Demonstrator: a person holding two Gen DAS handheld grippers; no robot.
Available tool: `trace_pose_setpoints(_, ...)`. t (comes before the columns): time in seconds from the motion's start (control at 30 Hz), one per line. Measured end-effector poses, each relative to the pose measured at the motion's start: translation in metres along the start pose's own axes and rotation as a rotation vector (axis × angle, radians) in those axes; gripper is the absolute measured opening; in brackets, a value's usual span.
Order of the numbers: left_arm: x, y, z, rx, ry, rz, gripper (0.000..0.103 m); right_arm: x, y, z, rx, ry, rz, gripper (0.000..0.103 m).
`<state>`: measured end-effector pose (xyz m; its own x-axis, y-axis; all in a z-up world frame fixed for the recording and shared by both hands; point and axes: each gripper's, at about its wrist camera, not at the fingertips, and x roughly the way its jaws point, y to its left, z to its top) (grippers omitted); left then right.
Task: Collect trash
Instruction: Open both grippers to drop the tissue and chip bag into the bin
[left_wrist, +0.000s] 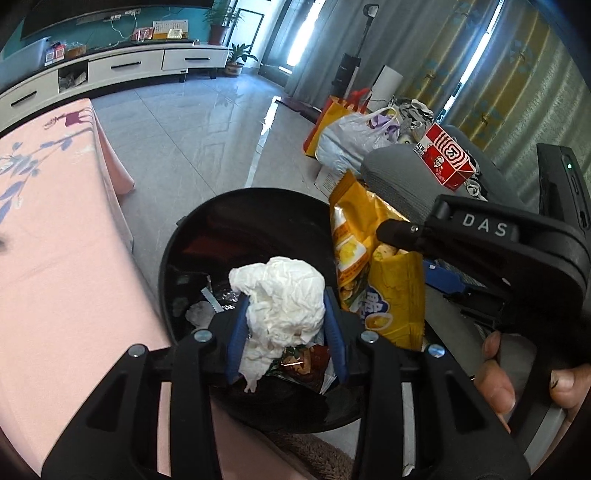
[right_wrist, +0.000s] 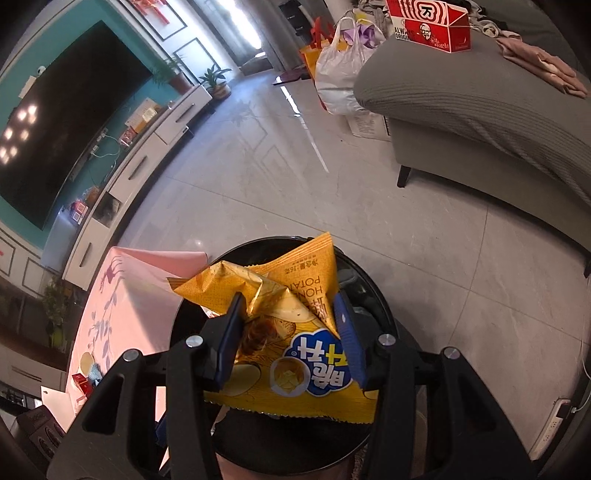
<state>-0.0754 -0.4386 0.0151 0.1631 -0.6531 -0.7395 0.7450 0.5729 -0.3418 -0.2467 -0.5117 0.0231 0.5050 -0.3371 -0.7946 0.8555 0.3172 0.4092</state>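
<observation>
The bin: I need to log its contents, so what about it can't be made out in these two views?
- Left wrist view: the crumpled tissue and left gripper cover much of the bin; the rest is dark.
- Right wrist view: the yellow chip bag in the right gripper hides nearly the whole opening.
- Fill level: unclear.

A home living room: large dark television (right_wrist: 70, 122) on a teal wall, long white media cabinet (left_wrist: 122, 66) with drawers below, potted plants (left_wrist: 238, 59) by the doorway, grey sofa (right_wrist: 491, 107), glossy tiled floor (right_wrist: 332, 192), patterned curtains (left_wrist: 480, 74), pink floral tablecloth (left_wrist: 55, 221).
</observation>
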Motion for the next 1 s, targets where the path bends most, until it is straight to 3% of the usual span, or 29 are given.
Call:
trace_pose_setpoints(0.07, 0.002, 0.0, 0.0, -0.005, 0.007, -0.021, 0.043, -0.001, 0.0, 0.0, 0.006, 0.0, 0.004, 0.053)
trace_pose_setpoints(0.17, 0.002, -0.001, -0.002, 0.005, 0.003, -0.044, 0.064, -0.001, -0.001, 0.002, 0.016, 0.003, 0.006, 0.06)
trace_pose_setpoints(0.27, 0.0, -0.002, -0.002, 0.013, 0.0, -0.03, 0.07, -0.002, 0.0, 0.002, 0.01, -0.001, 0.005, 0.068)
trace_pose_setpoints(0.47, -0.019, 0.011, -0.001, -0.037, -0.033, -0.025, 0.093, -0.01, 0.007, 0.001, -0.012, 0.002, 0.079, 0.085)
trace_pose_setpoints(0.6, -0.041, 0.026, -0.002, -0.079, -0.063, -0.019, 0.099, -0.014, 0.015, -0.001, -0.037, -0.013, 0.071, 0.091)
trace_pose_setpoints(0.8, -0.062, 0.048, -0.007, -0.126, -0.058, 0.019, 0.1, -0.01, 0.024, -0.005, -0.084, 0.008, 0.047, 0.092)
trace_pose_setpoints(1.0, -0.089, 0.072, -0.02, -0.165, -0.087, 0.062, 0.1, -0.01, 0.035, -0.009, -0.12, -0.001, 0.042, 0.1)
